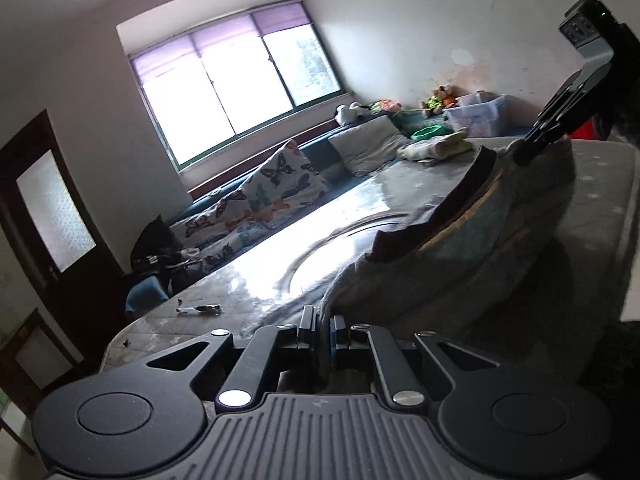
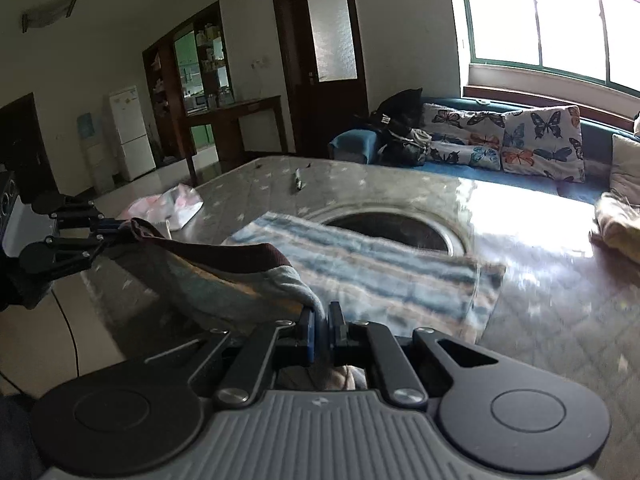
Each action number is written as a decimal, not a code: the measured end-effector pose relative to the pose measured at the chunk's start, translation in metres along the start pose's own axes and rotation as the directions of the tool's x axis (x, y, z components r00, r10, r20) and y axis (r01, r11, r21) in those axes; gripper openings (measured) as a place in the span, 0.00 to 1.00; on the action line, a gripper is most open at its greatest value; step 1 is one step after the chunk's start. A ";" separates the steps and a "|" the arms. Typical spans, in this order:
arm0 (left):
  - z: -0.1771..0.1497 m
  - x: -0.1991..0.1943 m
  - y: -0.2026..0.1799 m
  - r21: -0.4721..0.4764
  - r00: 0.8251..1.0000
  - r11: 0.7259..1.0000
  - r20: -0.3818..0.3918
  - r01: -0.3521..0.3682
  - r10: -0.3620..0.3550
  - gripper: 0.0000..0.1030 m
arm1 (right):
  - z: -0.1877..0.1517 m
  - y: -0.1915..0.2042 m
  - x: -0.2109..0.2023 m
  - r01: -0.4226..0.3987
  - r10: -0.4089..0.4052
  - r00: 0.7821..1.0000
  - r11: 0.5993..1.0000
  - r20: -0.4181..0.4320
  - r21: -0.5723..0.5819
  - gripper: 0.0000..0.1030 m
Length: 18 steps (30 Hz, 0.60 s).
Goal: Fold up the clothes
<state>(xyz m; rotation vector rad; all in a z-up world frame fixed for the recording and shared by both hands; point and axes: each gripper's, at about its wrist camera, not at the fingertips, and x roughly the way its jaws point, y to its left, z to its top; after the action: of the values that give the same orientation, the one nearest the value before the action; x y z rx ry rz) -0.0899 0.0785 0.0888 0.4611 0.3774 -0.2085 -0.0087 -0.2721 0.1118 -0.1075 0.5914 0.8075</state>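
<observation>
A striped grey-blue garment (image 2: pixel 360 268) with a dark maroon neckband (image 2: pixel 224 254) lies partly on the table, its near end lifted. My right gripper (image 2: pixel 323 316) is shut on the grey fabric at one side of the neckband. My left gripper (image 2: pixel 110 234) pinches the band's other side at the left. In the left wrist view my left gripper (image 1: pixel 322 322) is shut on the garment (image 1: pixel 480 248), which rises between the grippers. At the upper right of that view my right gripper (image 1: pixel 524 152) holds the far end.
The table (image 2: pixel 540 280) has a shiny patterned cover and a round inset (image 2: pixel 400 228). A pen (image 2: pixel 298 182) lies on the far side, pink cloth (image 2: pixel 172 204) at the left edge and a beige cloth (image 2: pixel 620 228) on the right. A sofa with butterfly pillows (image 2: pixel 540 140) stands behind.
</observation>
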 end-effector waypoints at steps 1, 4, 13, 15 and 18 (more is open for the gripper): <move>0.003 0.009 0.005 -0.009 1.000 1.000 -0.004 -0.002 0.002 0.07 | 0.007 -0.005 0.005 0.003 -0.003 1.000 1.000 0.003 -0.004 0.05; 0.014 0.041 0.019 -0.034 1.000 0.999 -0.028 -0.010 0.009 0.07 | 0.026 -0.019 0.024 0.009 -0.009 1.000 1.000 0.000 -0.007 0.05; 0.031 0.134 0.058 -0.029 0.992 1.000 -0.124 0.000 -0.004 0.07 | 0.065 -0.070 0.097 0.042 -0.041 0.997 0.999 -0.060 0.026 0.05; 0.032 0.153 0.065 -0.029 0.989 1.000 -0.150 0.008 -0.012 0.07 | 0.067 -0.081 0.114 0.049 -0.045 0.996 0.998 -0.079 0.041 0.05; 0.033 0.183 0.073 -0.040 0.981 0.999 -0.190 0.026 -0.033 0.08 | 0.070 -0.097 0.139 0.059 -0.052 0.993 0.996 -0.107 0.064 0.05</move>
<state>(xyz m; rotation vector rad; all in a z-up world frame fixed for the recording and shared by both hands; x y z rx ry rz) 0.1072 0.1068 0.0723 0.4400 0.5754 -0.1862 0.1673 -0.2277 0.0831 -0.1047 0.7115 0.7301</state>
